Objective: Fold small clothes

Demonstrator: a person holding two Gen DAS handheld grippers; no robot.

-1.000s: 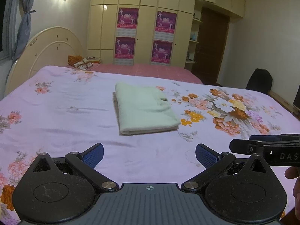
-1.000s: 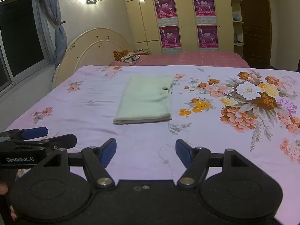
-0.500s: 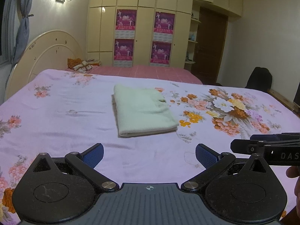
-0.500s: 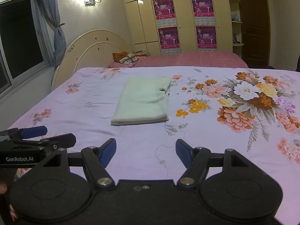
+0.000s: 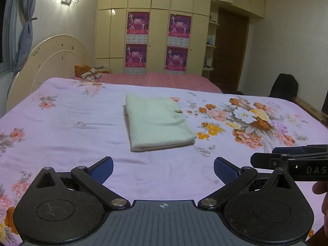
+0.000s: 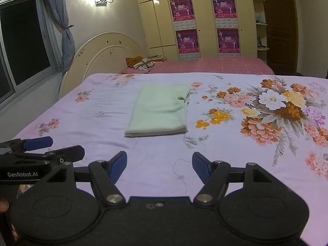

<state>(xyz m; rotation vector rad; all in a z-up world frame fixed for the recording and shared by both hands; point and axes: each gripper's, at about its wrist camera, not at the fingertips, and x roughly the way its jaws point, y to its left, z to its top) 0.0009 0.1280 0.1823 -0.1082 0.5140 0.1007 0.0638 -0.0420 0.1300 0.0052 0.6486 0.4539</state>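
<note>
1. The pale green, soft-pile garment (image 5: 157, 123), folded into a flat rectangle, is found lying near the middle of the lilac floral bedsheet (image 5: 61, 127), well apart from both tools. The fold is judged complete or nearly so.
2. The left black two-finger gripper with blue pads (image 5: 163, 169) is observed with jaws standing apart and nothing between them; it is held above the near part of the sheet.
3. The right black two-finger gripper with blue pads (image 6: 159, 167) is likewise seen parted and empty.
4. Risk: should a further fold be attempted, only the top layer at the near edge may be pinched, and the stack would be peeled open.
5. Risk: the sheet may be caught together with the garment, since the cloth lies flat upon it; the bundle would then be dragged askew.
6. Risk: a loose thread (image 6: 180, 170) is noted on the sheet just ahead of the right gripper and could be snagged.
</note>
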